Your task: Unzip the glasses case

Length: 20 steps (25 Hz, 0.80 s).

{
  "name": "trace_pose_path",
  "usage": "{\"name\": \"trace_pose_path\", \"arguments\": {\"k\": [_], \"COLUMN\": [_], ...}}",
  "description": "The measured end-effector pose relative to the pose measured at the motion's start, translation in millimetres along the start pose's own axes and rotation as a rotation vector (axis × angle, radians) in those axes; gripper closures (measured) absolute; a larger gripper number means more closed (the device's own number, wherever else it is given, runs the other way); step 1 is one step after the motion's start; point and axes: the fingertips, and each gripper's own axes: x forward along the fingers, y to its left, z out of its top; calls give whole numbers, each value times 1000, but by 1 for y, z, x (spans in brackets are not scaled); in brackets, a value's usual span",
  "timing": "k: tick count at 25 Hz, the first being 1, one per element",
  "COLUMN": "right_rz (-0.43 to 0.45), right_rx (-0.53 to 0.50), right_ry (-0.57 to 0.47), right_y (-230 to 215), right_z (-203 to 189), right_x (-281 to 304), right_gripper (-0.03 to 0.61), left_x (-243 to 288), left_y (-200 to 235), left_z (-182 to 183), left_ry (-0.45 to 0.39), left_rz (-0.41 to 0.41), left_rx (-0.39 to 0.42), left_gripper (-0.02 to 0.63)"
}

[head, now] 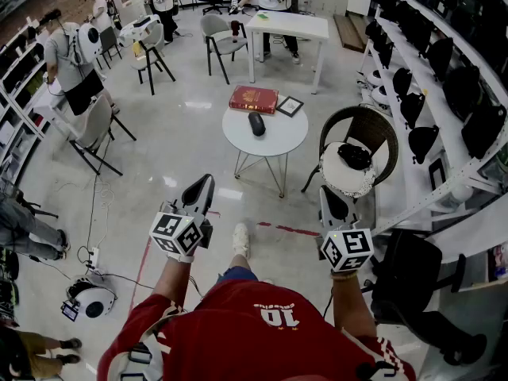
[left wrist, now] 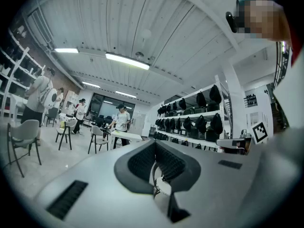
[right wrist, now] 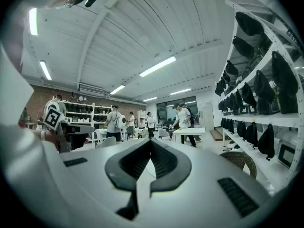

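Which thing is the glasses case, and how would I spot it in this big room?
Find the small round white table on the open floor ahead of the person, left of the wicker chair. A red book and a small framed picture lie at its far edge; the glasses case lies nearer the middle. It alone is black, smooth and oval.

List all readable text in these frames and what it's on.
"10": white digits on the person's red shirt, upside down in the head view.
Small print by it: too small to read.
Cover of red book: print unreadable.
Markers on left gripper and right gripper: patterns only, no letters.
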Motion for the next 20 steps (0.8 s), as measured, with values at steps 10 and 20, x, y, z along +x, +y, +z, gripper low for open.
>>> {"name": "trace_pose_path", "arguments": {"k": [10, 20], "right_rz": [-10, 18], "right_rx": [-21, -66], "right_ry": [-4, -21], "right_y": [-8, 2], "right_z": [3, 14], "right_x": [0, 4], "right_gripper": [566, 566], "left_x": [9, 3], "left_y": [-9, -3], "left_z": [0, 2], "left_ry": [0, 7], "left_rz": [-18, -12], "left_rx": [10, 2], "left_gripper": [606, 606]}}
